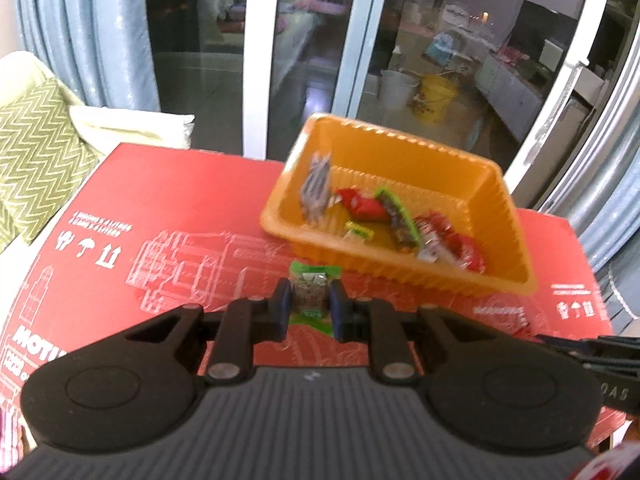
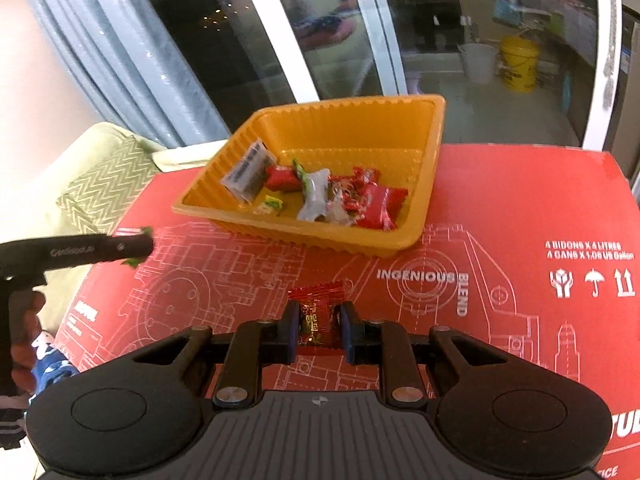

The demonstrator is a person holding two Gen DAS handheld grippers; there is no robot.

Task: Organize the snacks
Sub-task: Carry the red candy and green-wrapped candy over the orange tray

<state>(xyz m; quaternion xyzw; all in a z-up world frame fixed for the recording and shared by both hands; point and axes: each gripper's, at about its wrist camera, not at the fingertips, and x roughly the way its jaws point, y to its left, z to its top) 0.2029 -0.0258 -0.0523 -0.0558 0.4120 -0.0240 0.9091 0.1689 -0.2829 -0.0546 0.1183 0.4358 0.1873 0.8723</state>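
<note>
Short of the orange tray, the left gripper clamps a green snack packet and the right gripper a red candy, evidently for deposit among the snacks there.

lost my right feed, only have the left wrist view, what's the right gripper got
Observer: The right gripper is shut on a red candy, above the red box.
Operator: does that view show a silver wrapper in the tray
Observer: Yes, a crumpled silver wrapper lies mid-tray; your view shows a green-edged packet about there.
Operator: how does my left gripper look from there
Observer: The left gripper comes in side-on at the left, green wrapper poking out above and below its fingers.
</note>
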